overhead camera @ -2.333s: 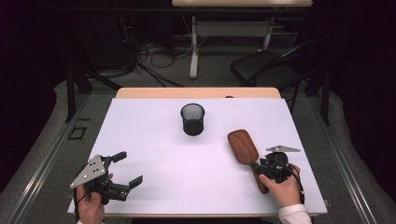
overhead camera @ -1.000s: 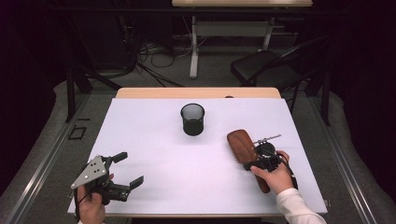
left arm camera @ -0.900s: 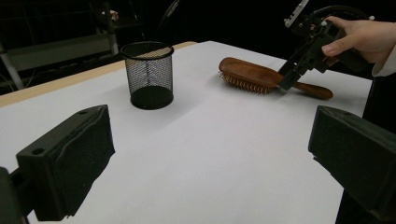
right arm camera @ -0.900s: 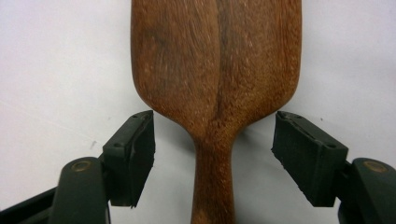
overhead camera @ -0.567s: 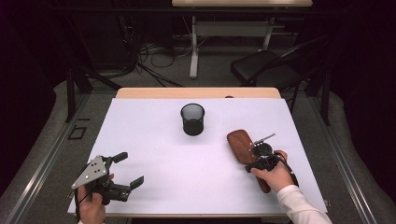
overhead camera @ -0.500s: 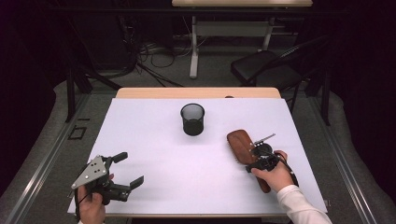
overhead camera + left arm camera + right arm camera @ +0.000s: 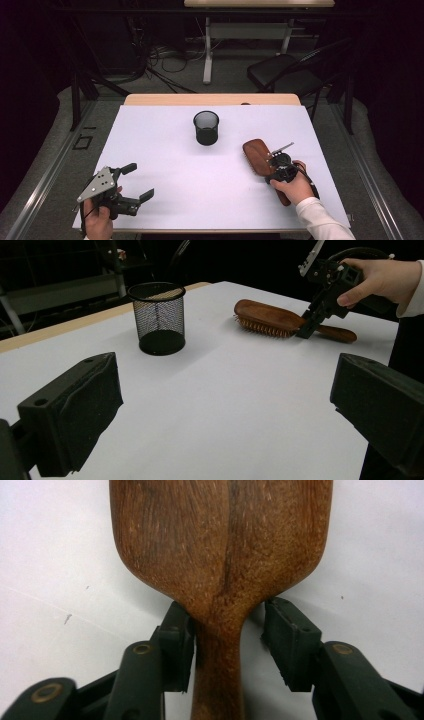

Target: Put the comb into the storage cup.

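1. The wooden hairbrush (image 7: pixel 256 154) lies bristles down at the right of the white table (image 7: pixel 165 150), near the mesh cup (image 7: pixel 206 128)
2. Its back is reddish-brown and grained
3. The right gripper (image 7: pixel 227 632) has been closing astride its neck, one pad touching, the other just clear
4. The left gripper (image 7: pixel 137 182) is open, empty
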Demonstrator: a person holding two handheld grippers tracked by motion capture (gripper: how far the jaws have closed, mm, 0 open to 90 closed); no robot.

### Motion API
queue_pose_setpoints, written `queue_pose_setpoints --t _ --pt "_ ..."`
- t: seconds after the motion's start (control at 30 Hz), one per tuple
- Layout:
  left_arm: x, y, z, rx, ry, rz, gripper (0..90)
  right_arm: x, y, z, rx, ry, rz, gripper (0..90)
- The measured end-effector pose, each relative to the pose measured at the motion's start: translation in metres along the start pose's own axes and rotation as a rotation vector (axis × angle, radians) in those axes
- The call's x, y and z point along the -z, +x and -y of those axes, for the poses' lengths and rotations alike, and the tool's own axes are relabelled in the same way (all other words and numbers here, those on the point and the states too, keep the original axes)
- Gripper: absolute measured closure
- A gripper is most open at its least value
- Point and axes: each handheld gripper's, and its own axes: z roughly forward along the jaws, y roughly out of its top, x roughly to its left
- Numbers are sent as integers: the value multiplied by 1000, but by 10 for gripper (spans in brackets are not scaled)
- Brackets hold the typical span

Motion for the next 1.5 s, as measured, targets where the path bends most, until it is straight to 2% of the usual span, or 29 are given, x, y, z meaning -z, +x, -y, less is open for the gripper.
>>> queue_pose_setpoints --t 0.03,0.1,0.13,0.2,0.3,0.33,0.47,0.63,0.67,0.73,0.8,0.83,1.1,1.13,1.2,1.23,1.3,1.5 --pt "0 0 0 0 0 -1 3 1 2 -1 -13 14 6 572" --pt "0 0 0 0 1 -1 3 -3 2 0 -11 -40 -9 591" --pt "0 0 0 1 0 -1 3 2 3 -3 6 40 18 600" --pt "0 0 0 1 -1 -3 3 0 3 -3 4 10 5 623" --pt "0 0 0 2 -3 -4 3 1 5 -4 12 29 9 650" --pt "0 0 0 2 -3 -3 3 0 5 -3 15 16 5 655" --pt "0 0 0 0 -2 -2 3 0 6 -4 8 20 7 668" --pt "0 0 0 0 -1 -1 2 2 6 -4 4 51 16 690" --pt "0 0 0 0 0 0 2 0 6 -4 5 25 5 693" --pt "0 0 0 -1 2 0 2 1 5 -4 -2 28 2 703" --pt "0 0 0 -1 2 0 3 3 4 -4 -8 58 12 706" --pt "0 0 0 -1 2 0 3 2 4 -4 -6 43 4 709" --pt "0 0 0 -1 2 0 3 3 3 -4 -6 60 -2 717" --pt "0 0 0 -1 3 0 2 2 3 -3 -11 33 -14 717" --pt "0 0 0 1 2 1 3 4 2 -4 0 75 -1 718" --pt "0 0 0 0 2 0 3 5 2 -4 0 77 0 719" --pt "0 0 0 -2 2 1 2 2 2 -2 -21 23 -22 720" --pt "0 0 0 -2 3 0 3 4 2 -2 1 44 -1 722"
